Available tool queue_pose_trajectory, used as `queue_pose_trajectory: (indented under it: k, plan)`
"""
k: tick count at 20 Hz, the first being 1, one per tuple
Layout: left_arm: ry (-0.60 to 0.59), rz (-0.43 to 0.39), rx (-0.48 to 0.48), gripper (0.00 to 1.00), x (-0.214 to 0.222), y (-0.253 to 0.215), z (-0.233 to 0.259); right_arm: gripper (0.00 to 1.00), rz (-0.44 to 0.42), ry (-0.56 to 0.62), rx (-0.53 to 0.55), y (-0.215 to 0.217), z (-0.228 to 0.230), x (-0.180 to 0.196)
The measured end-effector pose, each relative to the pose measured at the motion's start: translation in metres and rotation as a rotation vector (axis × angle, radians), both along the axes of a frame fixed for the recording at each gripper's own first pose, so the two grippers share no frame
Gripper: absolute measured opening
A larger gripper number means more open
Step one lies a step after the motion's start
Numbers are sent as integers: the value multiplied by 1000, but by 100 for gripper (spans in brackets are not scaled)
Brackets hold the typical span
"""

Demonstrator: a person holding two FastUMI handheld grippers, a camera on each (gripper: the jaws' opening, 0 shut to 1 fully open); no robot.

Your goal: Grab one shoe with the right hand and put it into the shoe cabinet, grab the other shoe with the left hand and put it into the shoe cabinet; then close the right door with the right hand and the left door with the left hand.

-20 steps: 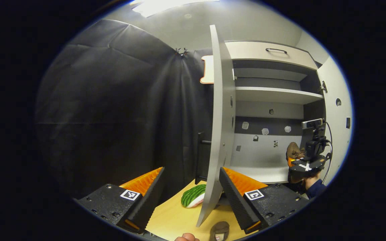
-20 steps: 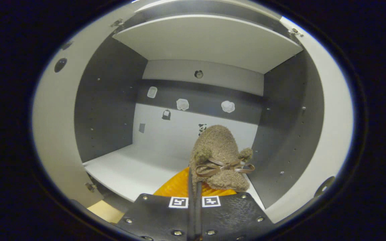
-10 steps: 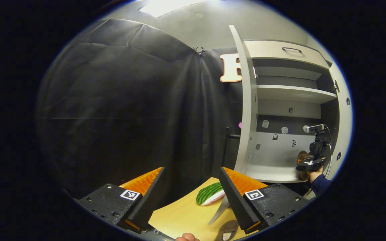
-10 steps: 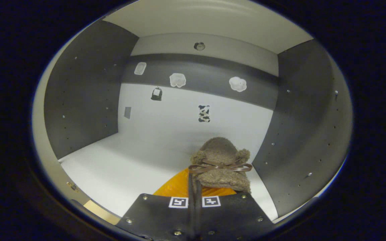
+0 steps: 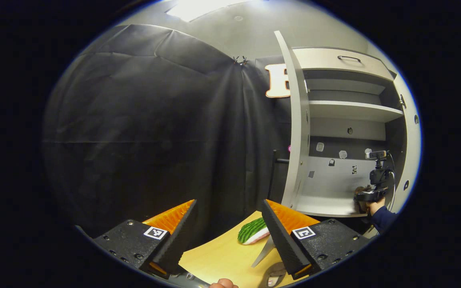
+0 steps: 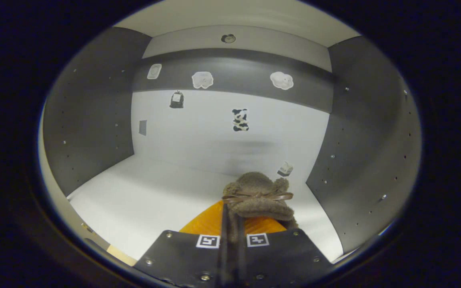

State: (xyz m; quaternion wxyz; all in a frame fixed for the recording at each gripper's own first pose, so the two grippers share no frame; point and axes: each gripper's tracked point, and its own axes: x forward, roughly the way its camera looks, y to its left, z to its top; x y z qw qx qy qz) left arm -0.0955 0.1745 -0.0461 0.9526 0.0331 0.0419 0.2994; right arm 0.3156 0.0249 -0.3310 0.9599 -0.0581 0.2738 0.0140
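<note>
The right gripper (image 6: 230, 224), fingers clamped on a fuzzy brown slipper (image 6: 257, 197), hangs over the cabinet shelf (image 6: 142, 200); releasing high could tumble it. Left gripper (image 5: 228, 224) fingers are wide.

Fuzzy brown shoe (image 6: 259, 196) with ribbon bow, low inside open white shoe cabinet (image 6: 142, 200), near right wall.

Recording booth, black cloth wall (image 5: 154, 120) (draped), shoe cabinet (image 5: 350, 112)
</note>
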Motion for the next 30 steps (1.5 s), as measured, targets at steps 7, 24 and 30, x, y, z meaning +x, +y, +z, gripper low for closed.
queue_pose_trajectory:
  k: [7,24,30]
  plan:
    - [3,-64,-14,98,1,-13,-3,23,72,55,26,9,3,-22]
    - [34,-107,-53,98,-12,-11,-17,65,195,141,120,33,2,-53]
    - [43,-114,-57,99,-14,-11,-22,65,189,173,153,31,12,-63]
